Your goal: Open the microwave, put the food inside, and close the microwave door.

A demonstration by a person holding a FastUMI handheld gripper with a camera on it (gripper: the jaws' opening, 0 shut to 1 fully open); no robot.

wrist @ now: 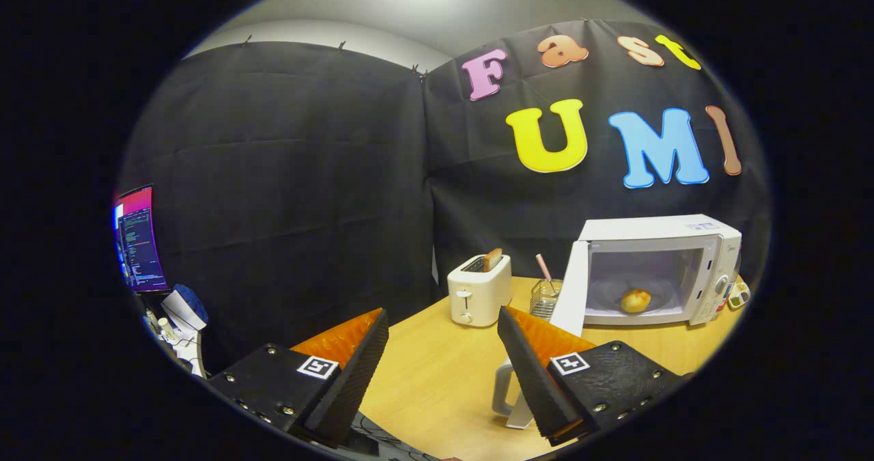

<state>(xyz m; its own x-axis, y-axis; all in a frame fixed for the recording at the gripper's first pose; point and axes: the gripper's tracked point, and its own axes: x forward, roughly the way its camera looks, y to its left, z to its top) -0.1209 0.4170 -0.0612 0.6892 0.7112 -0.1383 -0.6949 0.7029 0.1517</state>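
My gripper (444, 341) hangs wide open and empty over the tabletop (437, 372), well back from the microwave (659, 270), whose door (570, 290) stands open with the bun (636, 300) already inside, so closing seems next.

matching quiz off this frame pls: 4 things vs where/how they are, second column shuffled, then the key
Things:
1. microwave door
2. bread roll
3. toast slice
4. claw

Places or states:
A. sticking up out of the toaster
B. open, nothing between its fingers
C. swung open, at the claw's far side
D. lying inside the microwave

Pairs: 1-C, 2-D, 3-A, 4-B
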